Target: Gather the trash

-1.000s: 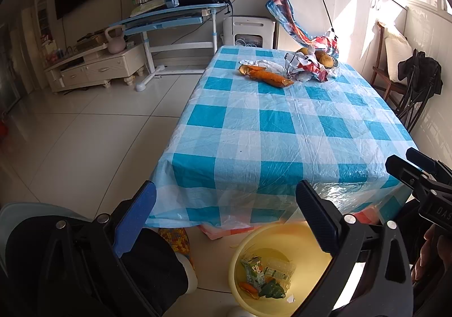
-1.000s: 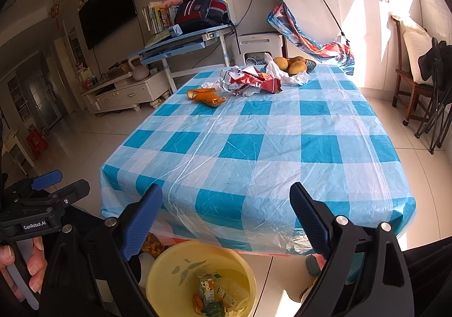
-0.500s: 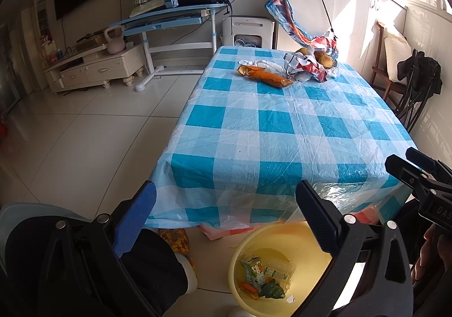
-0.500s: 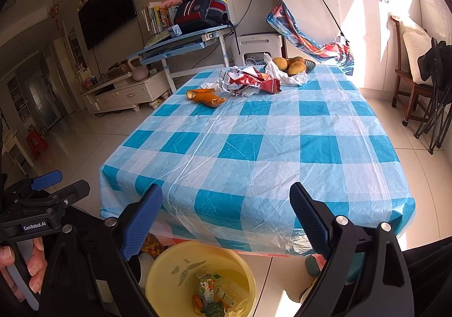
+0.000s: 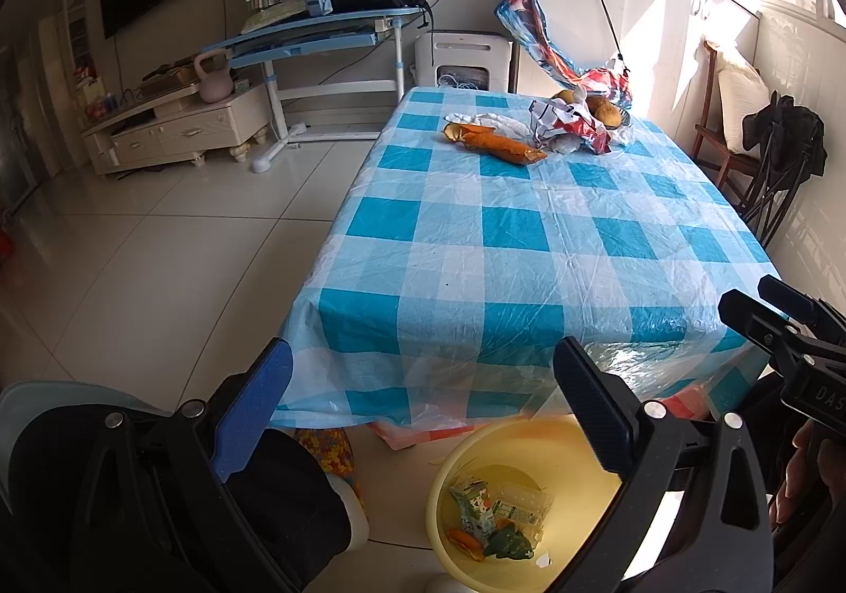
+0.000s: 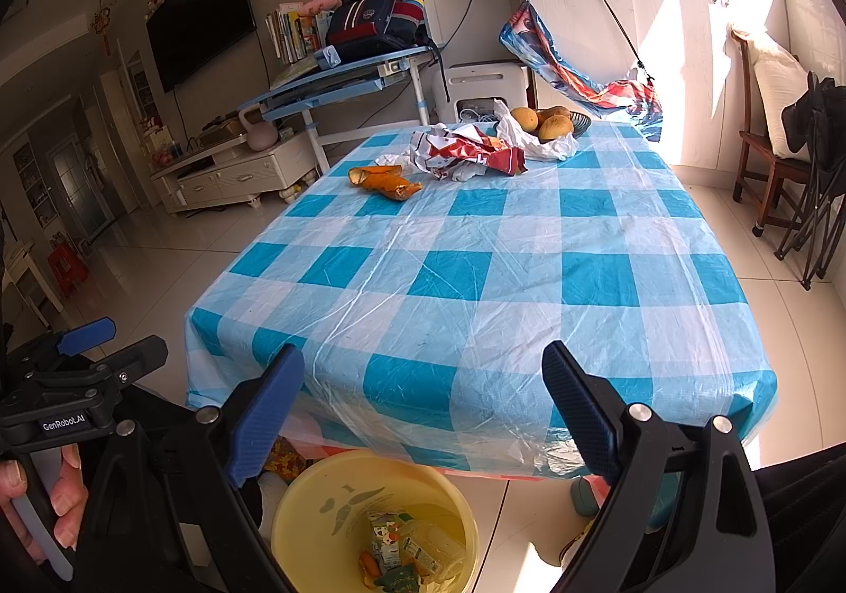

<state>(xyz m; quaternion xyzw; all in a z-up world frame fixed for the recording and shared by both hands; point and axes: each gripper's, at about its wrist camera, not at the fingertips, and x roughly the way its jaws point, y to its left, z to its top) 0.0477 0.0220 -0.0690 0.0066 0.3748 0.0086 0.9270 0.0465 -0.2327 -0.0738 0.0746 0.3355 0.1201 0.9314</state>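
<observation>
Left wrist view: left gripper [image 5: 423,392] spread wide, holding nothing, above yellow bin [image 5: 571,439] with trash inside, orange peel [image 5: 494,144] far across checked table [image 5: 529,244]; right wrist view: right gripper [image 6: 423,402] equally wide, empty, crumpled wrapper [image 6: 465,154] beside peel.

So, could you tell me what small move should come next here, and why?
Probably reach the right gripper forward across the table toward the orange peel. Both grippers, the left gripper too, are open and empty at the near edge above the yellow bin, which already holds scraps, while the peel and the crumpled wrapper lie at the far end.
</observation>
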